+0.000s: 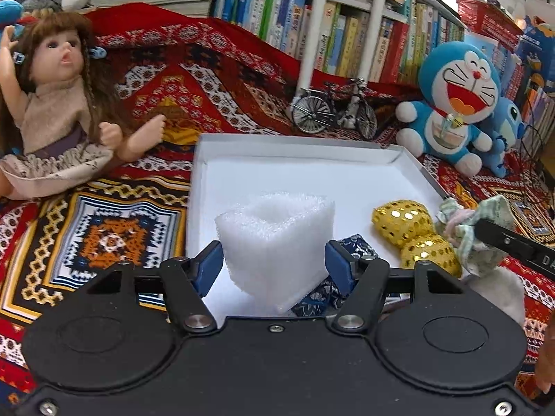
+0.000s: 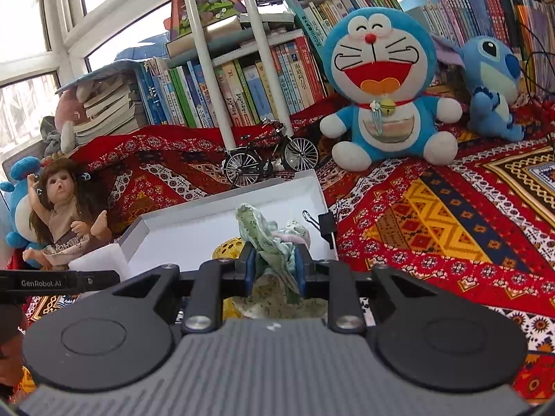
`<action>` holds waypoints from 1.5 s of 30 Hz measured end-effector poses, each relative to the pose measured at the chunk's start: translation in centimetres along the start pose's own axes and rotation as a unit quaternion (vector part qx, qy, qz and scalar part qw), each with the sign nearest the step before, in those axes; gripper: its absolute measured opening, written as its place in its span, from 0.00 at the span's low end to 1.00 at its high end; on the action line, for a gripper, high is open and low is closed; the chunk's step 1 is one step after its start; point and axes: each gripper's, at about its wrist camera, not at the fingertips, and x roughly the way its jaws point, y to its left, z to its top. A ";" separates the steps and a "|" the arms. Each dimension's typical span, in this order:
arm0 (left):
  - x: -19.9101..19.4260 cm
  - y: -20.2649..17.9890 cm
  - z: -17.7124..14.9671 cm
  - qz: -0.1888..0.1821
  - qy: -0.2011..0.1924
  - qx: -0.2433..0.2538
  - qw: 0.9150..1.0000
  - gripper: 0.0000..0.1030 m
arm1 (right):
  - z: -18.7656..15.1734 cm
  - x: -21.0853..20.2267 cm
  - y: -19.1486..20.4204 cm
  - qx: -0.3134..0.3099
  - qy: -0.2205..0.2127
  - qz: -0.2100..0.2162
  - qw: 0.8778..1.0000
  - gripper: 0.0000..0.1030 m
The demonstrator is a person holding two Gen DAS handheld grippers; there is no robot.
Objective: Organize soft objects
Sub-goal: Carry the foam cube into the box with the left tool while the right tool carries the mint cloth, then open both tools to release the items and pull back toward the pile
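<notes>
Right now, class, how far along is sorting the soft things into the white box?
Done: gold sequined bow and blue patterned cloth lie in the white box. In hand: left gripper holds white foam block; right gripper grips green floral cloth. Left: releasing both.

Both wrist cams sit just behind own jaws, tilted down, close over white tray (image 1: 409, 163) (image 2: 222, 208): left cam faces tray square-on w/ doll (image 1: 59, 111) at frame left, right cam looks in from tray's right side; shared bg: toy bicycle (image 1: 333, 111) (image 2: 270, 163), blue plush (image 1: 454, 104) (image 2: 381, 83), bookshelf.
</notes>
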 end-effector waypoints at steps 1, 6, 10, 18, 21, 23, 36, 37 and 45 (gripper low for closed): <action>0.1 -0.2 -0.1 -0.003 0.001 0.002 1.000 0.61 | 0.0 0.0 0.0 0.001 0.001 0.001 1.000 0.27; 0.5 -0.9 -0.3 -0.010 0.008 0.004 1.000 0.60 | 0.0 0.3 -0.1 0.007 0.004 0.002 1.000 0.27; 0.9 -1.2 -0.5 -0.008 0.013 0.006 1.000 0.61 | -0.1 0.6 -0.4 0.017 0.009 0.003 1.000 0.27; 1.2 -1.0 -0.6 -0.010 0.017 0.002 1.000 0.61 | -0.7 1.2 -0.7 0.024 0.018 -0.001 1.000 0.27; 1.2 -1.0 -0.6 -0.010 0.017 0.001 1.000 0.61 | -1.0 1.3 -0.8 0.025 0.021 -0.004 0.999 0.27; 1.3 -0.9 -0.7 -0.010 0.018 0.001 1.000 0.61 | -1.1 1.4 -0.8 0.026 0.023 -0.005 0.999 0.27; 0.1 -0.8 -0.9 -0.008 0.023 -0.005 1.000 0.73 | -1.4 0.8 -0.4 0.007 0.018 -0.008 1.000 0.43; -0.1 -0.8 -1.0 -0.008 0.021 -0.005 1.000 0.73 | -1.4 0.6 -0.3 0.005 0.016 -0.008 1.000 0.46; -3.2 -0.8 -1.5 -0.019 -0.010 -0.008 1.000 0.81 | -1.8 -1.4 0.6 -0.027 0.001 -0.022 0.999 0.60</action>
